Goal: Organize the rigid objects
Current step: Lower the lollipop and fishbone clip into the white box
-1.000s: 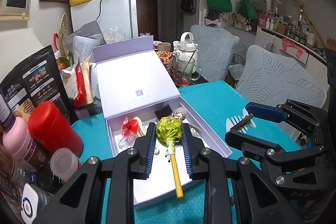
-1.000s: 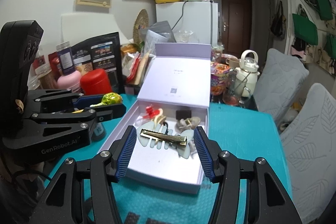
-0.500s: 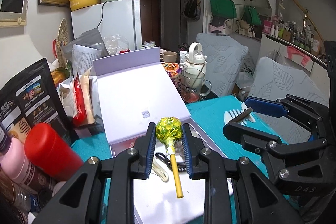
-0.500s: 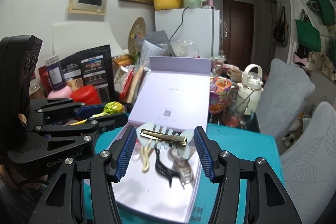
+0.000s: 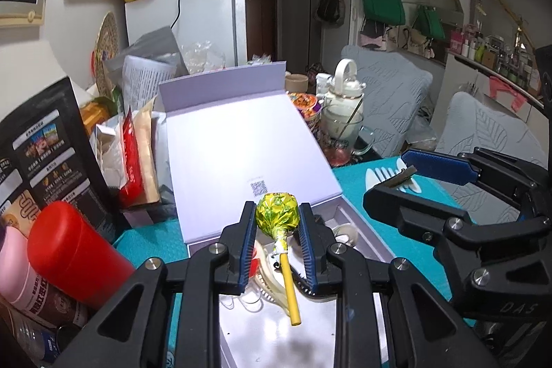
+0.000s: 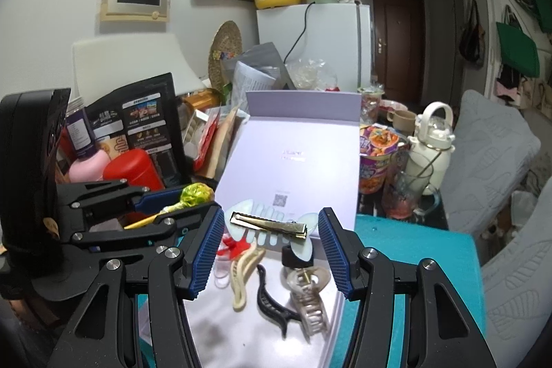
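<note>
My left gripper point(image 5: 277, 219) is shut on a lollipop point(image 5: 277, 216) with a yellow-green wrapper and a yellow stick, held above the open lilac box point(image 5: 365, 235); the lollipop also shows in the right wrist view point(image 6: 196, 194). My right gripper point(image 6: 270, 226) is shut on a pale fish-bone hair clip with a gold clasp point(image 6: 269, 223), held over the same box point(image 6: 336, 312); the clip also shows in the left wrist view point(image 5: 391, 178). Several hair clips point(image 6: 272, 299) and a red bow point(image 6: 233, 245) lie in the box tray.
The box lid point(image 6: 293, 161) stands propped open behind the tray. A red canister point(image 5: 74, 256), a pink bottle point(image 5: 13, 268) and snack bags point(image 5: 41, 147) crowd the left. A glass mug point(image 5: 345, 130), white kettle point(image 6: 433, 143) and noodle cup point(image 6: 377, 154) stand behind, on the teal table point(image 6: 414, 240).
Both grippers have risen and pulled back from the box tray with their objects still held; the box now sits lower in both views.
</note>
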The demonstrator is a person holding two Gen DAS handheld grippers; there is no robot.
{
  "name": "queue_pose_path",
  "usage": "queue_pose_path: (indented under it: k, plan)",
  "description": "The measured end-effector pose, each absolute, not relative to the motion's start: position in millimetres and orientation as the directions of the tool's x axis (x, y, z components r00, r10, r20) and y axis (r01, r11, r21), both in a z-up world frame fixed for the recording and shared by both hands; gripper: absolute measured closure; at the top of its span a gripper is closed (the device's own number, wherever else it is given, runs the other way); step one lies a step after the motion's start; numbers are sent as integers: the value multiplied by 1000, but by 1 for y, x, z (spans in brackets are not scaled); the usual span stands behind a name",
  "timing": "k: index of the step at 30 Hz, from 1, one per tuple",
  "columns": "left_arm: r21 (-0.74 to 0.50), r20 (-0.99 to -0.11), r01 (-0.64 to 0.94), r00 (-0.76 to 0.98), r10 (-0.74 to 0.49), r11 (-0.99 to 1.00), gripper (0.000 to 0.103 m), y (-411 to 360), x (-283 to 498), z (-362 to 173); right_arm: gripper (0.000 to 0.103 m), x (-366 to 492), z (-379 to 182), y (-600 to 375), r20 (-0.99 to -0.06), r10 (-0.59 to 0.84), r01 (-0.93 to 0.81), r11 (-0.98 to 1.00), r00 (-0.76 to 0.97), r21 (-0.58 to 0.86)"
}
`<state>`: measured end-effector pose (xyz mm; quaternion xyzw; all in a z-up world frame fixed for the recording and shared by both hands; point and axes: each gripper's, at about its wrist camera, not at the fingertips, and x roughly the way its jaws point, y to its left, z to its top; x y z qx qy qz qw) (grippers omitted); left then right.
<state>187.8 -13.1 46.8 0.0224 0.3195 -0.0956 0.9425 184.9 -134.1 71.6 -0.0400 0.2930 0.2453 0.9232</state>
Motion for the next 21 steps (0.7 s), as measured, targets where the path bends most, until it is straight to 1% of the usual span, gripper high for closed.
queue_pose_path:
  k: [5,21]
  plan:
    - [4,-638,176,759,-133,984,79,-9,198,33,47,195,55,-132,-588,438,-478,873,681,96]
    - [-25,-755,142,646,-112,990,79,-4,231,-19,47,225,6,-128,-703,441,-489,859,558,151]
